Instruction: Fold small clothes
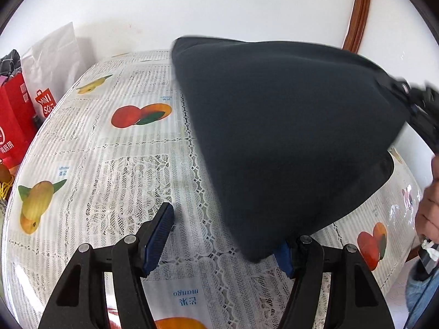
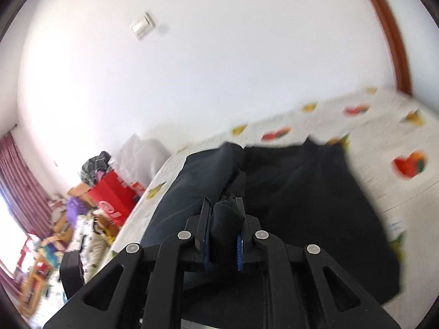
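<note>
A dark navy garment (image 1: 274,126) hangs raised over the fruit-print tablecloth (image 1: 109,164), stretched toward the right, where my right gripper (image 1: 411,96) pinches one corner. Its low end droops to the table beside my left gripper (image 1: 225,227), which is open. The garment's tip covers the front of the left gripper's right finger, and nothing is between its pads. In the right wrist view my right gripper (image 2: 223,211) is shut on a bunched fold of the garment (image 2: 301,192), and the rest of the cloth trails over the table (image 2: 384,126) beyond.
Red shopping bags (image 1: 16,115) and a white bag (image 1: 55,52) stand past the table's left edge. A wooden frame (image 1: 359,11) runs up the white wall. A person's hand (image 1: 428,205) shows at the right. Cluttered boxes and a red bag (image 2: 112,200) lie below left.
</note>
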